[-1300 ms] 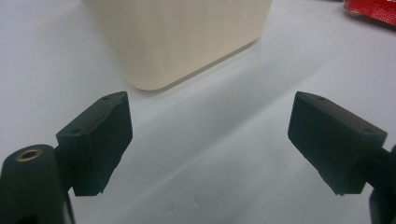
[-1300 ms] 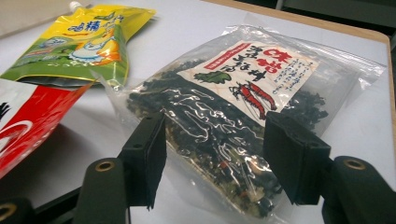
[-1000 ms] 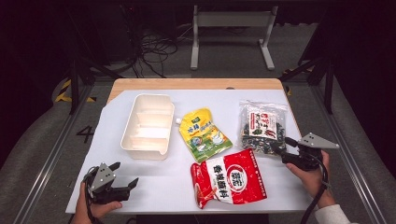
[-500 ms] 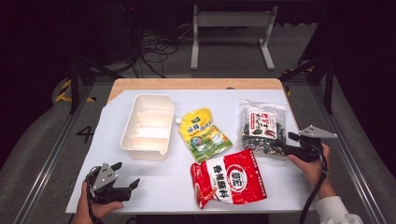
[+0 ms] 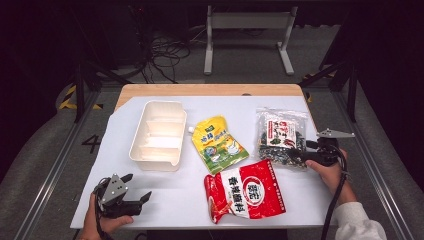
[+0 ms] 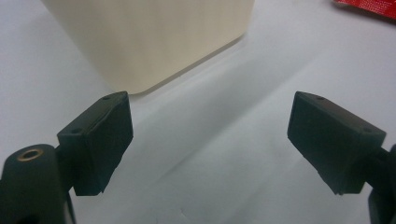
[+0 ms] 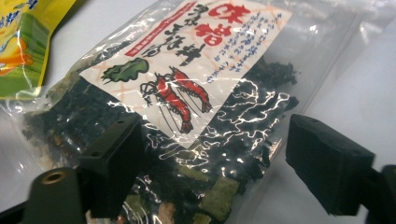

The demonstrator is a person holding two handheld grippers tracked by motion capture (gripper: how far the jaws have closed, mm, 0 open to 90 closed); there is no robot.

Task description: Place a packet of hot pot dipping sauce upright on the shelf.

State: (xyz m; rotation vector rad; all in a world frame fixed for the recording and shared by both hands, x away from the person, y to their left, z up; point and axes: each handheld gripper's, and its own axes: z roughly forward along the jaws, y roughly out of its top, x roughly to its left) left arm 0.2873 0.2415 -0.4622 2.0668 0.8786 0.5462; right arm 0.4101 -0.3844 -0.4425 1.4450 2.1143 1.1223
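- A white table (image 5: pixel 280 107) seen from above, one table in all, with a person's two hands entering from the near edge, each holding a two-jaw gripper.
- One cream tray (image 5: pixel 159 134) with several compartments stands at the left middle, empty as far as can be seen; its pale outer wall (image 6: pixel 154 42) also rises ahead of the left gripper's camera.
- Three food packets lie to the right of the tray. One red packet (image 5: pixel 246 192) is nearest the person. One yellow spouted pouch (image 5: pixel 218 144) lies just beside the tray. One clear seaweed bag (image 5: pixel 279 137) with a shrimp label lies at the right, flat on the table.
- The right gripper (image 5: pixel 306 156) has moved over the last second from the table's right edge inward to the seaweed bag's near right corner. In its own view the jaws stand wide apart, one on either side of the seaweed bag (image 7: pixel 187 116), gripping nothing yet. This reads as the start of a pickup, with closing on the bag the likely next move.
- The left gripper (image 5: pixel 134 198) has barely shifted. It rests low at the near left corner, jaws spread wide and empty over bare table, well apart from the packets.
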